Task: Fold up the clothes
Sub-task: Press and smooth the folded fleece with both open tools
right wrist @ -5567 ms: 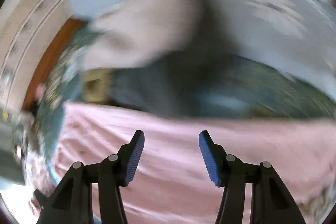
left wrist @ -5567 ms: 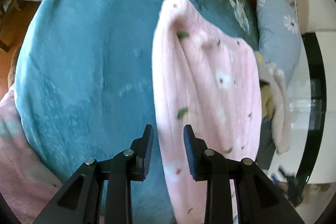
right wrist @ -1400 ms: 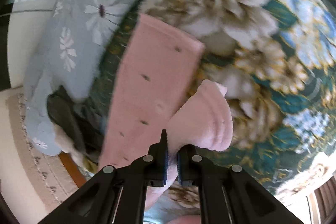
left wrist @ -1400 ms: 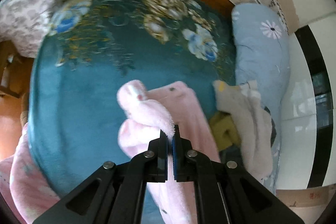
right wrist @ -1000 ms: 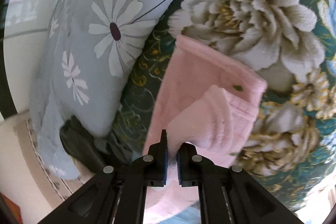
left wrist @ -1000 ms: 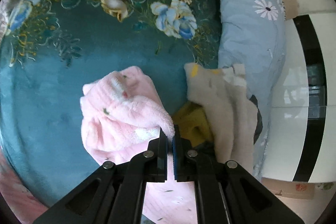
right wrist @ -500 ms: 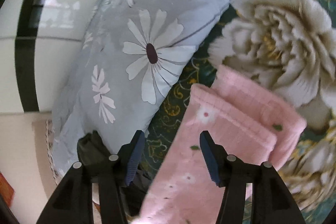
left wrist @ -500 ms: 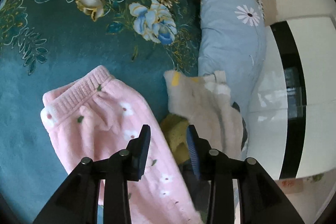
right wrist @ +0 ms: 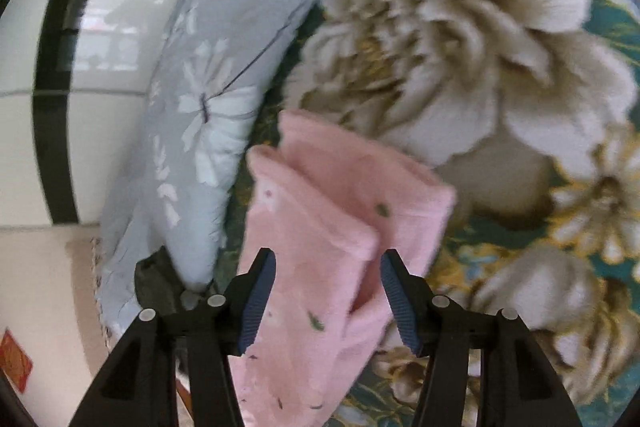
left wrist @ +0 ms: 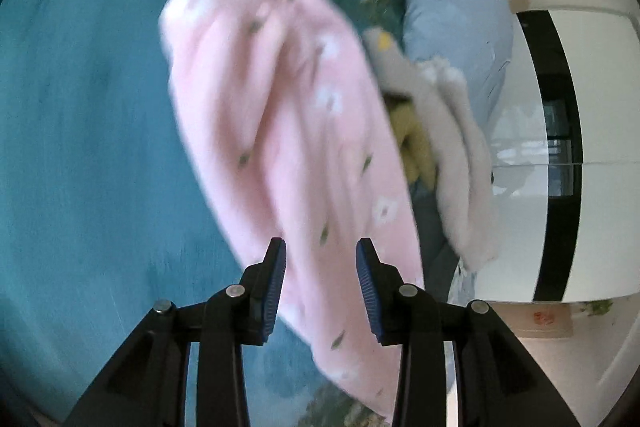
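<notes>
Left wrist view: the left gripper (left wrist: 320, 283) hangs with its jaws parted and empty over the pink fleece trousers with small white flowers (left wrist: 288, 115), which lie lengthwise on the teal floral plush bedspread (left wrist: 80, 131) just beside a heap of grey and yellow clothes (left wrist: 440, 147); for the next fold I judge it should bite only the near edge, clear of that heap. Right wrist view: the right gripper (right wrist: 328, 301) is likewise spread and holding nothing above the doubled leg ends (right wrist: 340, 195), near the blue-grey daisy-print pillow (right wrist: 208, 107), so it should pinch all layers together to keep the edges aligned.
</notes>
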Demonstrator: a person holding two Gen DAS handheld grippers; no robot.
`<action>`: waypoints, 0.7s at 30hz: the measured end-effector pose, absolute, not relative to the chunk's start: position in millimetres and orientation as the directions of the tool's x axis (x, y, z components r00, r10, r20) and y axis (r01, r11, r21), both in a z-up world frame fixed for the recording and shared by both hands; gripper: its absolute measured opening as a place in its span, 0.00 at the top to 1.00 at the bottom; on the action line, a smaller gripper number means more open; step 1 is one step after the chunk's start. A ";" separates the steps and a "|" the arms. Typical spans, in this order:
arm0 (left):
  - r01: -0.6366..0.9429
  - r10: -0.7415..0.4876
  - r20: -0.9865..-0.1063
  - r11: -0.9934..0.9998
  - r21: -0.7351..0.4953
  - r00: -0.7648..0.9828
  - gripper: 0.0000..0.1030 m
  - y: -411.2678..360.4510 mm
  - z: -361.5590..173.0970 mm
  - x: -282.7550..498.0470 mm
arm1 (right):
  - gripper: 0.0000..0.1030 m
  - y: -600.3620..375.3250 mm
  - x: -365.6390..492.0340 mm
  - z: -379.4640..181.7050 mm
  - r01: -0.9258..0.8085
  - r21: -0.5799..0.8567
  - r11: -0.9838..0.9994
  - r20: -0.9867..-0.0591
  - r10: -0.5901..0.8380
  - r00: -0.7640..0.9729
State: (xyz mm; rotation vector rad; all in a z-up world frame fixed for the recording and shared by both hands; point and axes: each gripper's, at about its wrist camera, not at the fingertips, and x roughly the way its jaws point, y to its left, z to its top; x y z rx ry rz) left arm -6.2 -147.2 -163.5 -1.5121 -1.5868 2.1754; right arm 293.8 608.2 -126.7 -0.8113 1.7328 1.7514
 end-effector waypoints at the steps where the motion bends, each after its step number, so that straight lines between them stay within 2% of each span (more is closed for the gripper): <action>1: 0.471 0.550 -0.660 -0.462 -0.751 -0.513 0.64 -141.2 -169.1 1.1 | 0.43 608.8 288.0 -127.2 -0.733 0.678 -0.050 -0.735 -0.042 -0.677; 5: 0.488 0.565 -0.661 -0.450 -0.748 -0.494 0.64 -125.5 -182.4 23.1 | 0.43 609.5 277.7 -150.0 -0.794 0.606 -0.051 -0.794 -0.095 -0.600; 9: 0.484 0.565 -0.664 -0.457 -0.746 -0.490 0.64 -120.1 -183.6 33.9 | 0.44 607.4 278.8 -168.6 -0.723 0.691 0.029 -0.716 -0.112 -0.689; 12: 0.479 0.556 -0.666 -0.463 -0.745 -0.498 0.64 -120.6 -179.9 38.6 | 0.44 607.6 266.7 -167.0 -0.658 0.753 0.001 -0.652 -0.125 -0.747; 16: 0.479 0.547 -0.661 -0.456 -0.750 -0.514 0.64 -123.3 -178.3 49.3 | 0.43 606.9 264.4 -177.8 -0.652 0.758 0.019 -0.645 -0.127 -0.753; 18: 0.480 0.543 -0.661 -0.455 -0.750 -0.518 0.64 -123.7 -177.9 52.4 | 0.51 607.7 266.6 -179.8 -0.639 0.768 0.051 -0.631 -0.113 -0.768; 20: 0.481 0.540 -0.662 -0.456 -0.749 -0.520 0.64 -123.7 -177.6 54.2 | 0.79 610.0 267.6 -176.3 -0.623 0.779 0.068 -0.616 -0.095 -0.782; 21: 0.481 0.538 -0.662 -0.456 -0.749 -0.521 0.64 -123.7 -177.5 55.0 | 0.84 612.3 266.5 -172.2 -0.617 0.784 0.063 -0.612 -0.086 -0.786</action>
